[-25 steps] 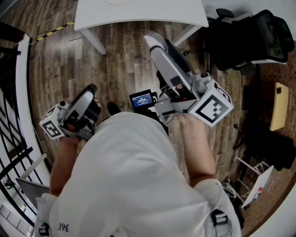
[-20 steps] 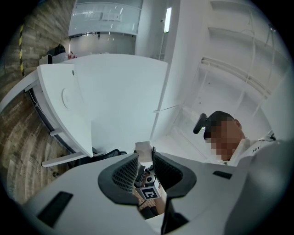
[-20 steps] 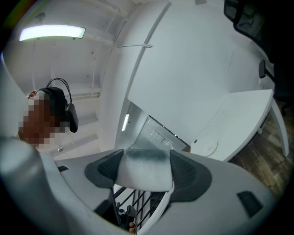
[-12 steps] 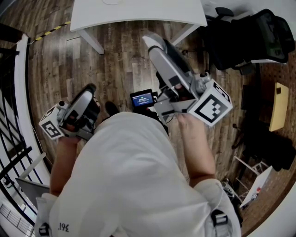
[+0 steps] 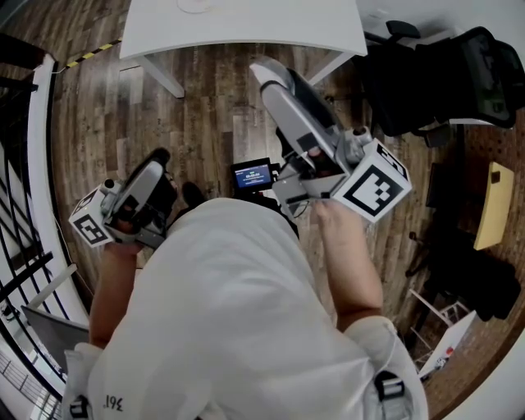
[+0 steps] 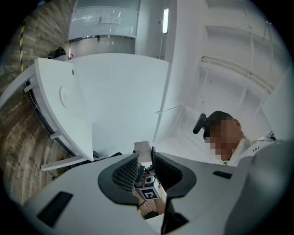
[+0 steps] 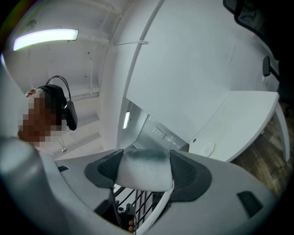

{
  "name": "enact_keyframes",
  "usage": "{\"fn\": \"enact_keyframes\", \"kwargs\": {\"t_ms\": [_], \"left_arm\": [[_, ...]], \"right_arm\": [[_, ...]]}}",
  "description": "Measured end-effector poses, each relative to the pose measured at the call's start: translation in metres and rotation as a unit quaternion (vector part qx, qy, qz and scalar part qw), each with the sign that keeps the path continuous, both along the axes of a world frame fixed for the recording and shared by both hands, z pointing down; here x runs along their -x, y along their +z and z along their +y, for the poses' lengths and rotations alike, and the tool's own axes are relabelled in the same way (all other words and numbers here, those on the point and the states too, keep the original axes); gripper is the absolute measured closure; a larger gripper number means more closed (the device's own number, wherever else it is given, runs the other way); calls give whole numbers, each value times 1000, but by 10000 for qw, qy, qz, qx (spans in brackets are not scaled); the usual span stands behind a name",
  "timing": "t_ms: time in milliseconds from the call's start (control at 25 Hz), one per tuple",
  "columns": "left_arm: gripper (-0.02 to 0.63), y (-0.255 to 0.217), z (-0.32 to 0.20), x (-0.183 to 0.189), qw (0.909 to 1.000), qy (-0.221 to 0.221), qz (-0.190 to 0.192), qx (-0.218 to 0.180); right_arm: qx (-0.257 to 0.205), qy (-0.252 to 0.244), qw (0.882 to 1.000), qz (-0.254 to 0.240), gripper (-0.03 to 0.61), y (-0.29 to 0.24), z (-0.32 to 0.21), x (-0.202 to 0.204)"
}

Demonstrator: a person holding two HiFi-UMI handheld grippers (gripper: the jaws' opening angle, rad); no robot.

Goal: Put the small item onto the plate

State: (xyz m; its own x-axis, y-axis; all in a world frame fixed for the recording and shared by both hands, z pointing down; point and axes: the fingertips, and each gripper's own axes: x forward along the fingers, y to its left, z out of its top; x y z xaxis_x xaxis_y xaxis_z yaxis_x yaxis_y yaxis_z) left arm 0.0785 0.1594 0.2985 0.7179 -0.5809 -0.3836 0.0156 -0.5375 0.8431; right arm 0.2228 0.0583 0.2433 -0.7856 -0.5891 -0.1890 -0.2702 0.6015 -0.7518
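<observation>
Left gripper (image 6: 145,166) low at the head view's left, jaws drawn almost together on nothing. At centre right, right gripper (image 7: 145,160) raised, pinching the small item (image 7: 143,173), white with a dark upper edge. Little change over the last second: barely a shift in either gripper, slightly more of the white table (image 5: 246,25) and plate (image 5: 199,5) at the upper edge. Reads as mid-carry, plate well apart. Grip plain only in the right gripper view; from above, item lost at the gripper's tip.
</observation>
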Motion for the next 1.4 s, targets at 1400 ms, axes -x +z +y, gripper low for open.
{"fn": "enact_keyframes", "kwargs": {"t_ms": [1400], "left_arm": [[508, -14, -171, 148, 9996, 216, 145, -80]], "right_arm": [[21, 273, 9990, 348, 270, -5, -155, 144]]}}
